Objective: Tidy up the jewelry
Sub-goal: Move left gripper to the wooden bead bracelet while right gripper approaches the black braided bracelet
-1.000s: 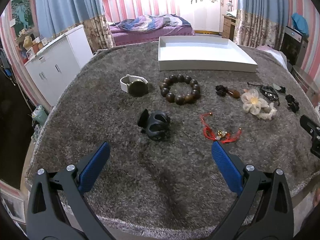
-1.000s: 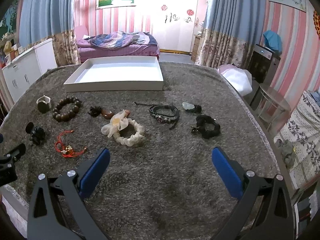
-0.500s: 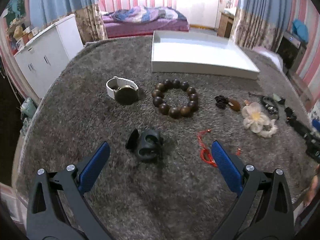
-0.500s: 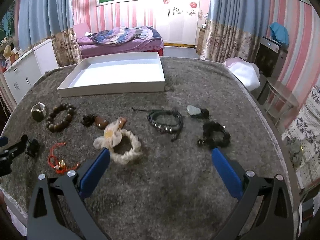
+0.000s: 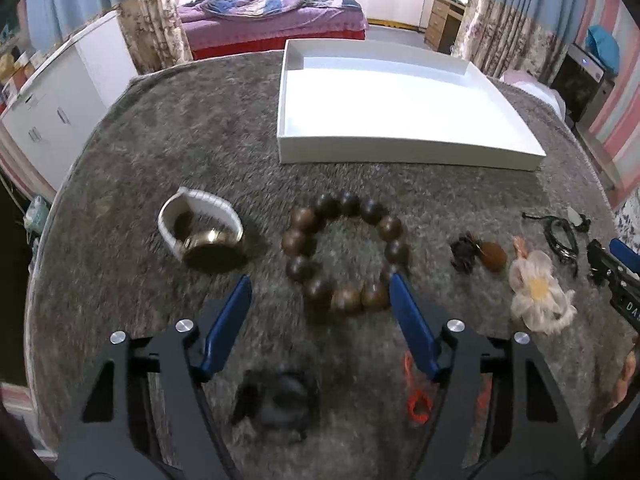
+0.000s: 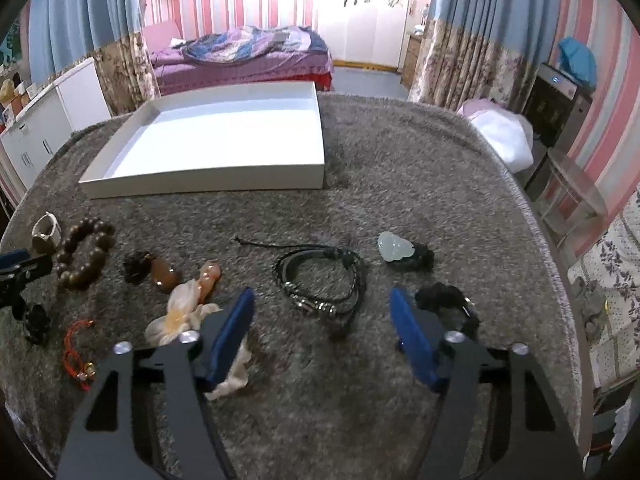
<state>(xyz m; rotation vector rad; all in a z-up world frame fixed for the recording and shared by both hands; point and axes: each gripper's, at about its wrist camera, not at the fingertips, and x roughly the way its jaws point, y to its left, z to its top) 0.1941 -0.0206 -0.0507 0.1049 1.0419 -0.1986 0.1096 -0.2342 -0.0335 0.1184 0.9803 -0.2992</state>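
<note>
Jewelry lies on a grey fuzzy table cover in front of an empty white tray (image 5: 408,148) (image 6: 208,178). My left gripper (image 5: 320,292) is open and empty, its fingers astride the near side of a brown bead bracelet (image 5: 346,254). A white-strap watch (image 5: 200,232) lies to its left, a black hair claw (image 5: 280,398) and a red cord charm (image 5: 416,400) under the gripper. My right gripper (image 6: 322,304) is open and empty over a black cord bracelet (image 6: 324,280). A white flower scrunchie (image 6: 188,316), a pale green pendant (image 6: 394,248) and a black hair tie (image 6: 448,302) lie beside it.
A brown pendant (image 5: 482,256) (image 6: 154,270) lies between the beads and the scrunchie. The table edge runs close at the right (image 6: 548,264). A white cabinet (image 5: 60,96) stands at the left, a bed (image 5: 276,12) behind the table.
Both grippers have moved forward and lower over the table. The left went past the hair claw to the bead bracelet; the right came over the black cord bracelet.
</note>
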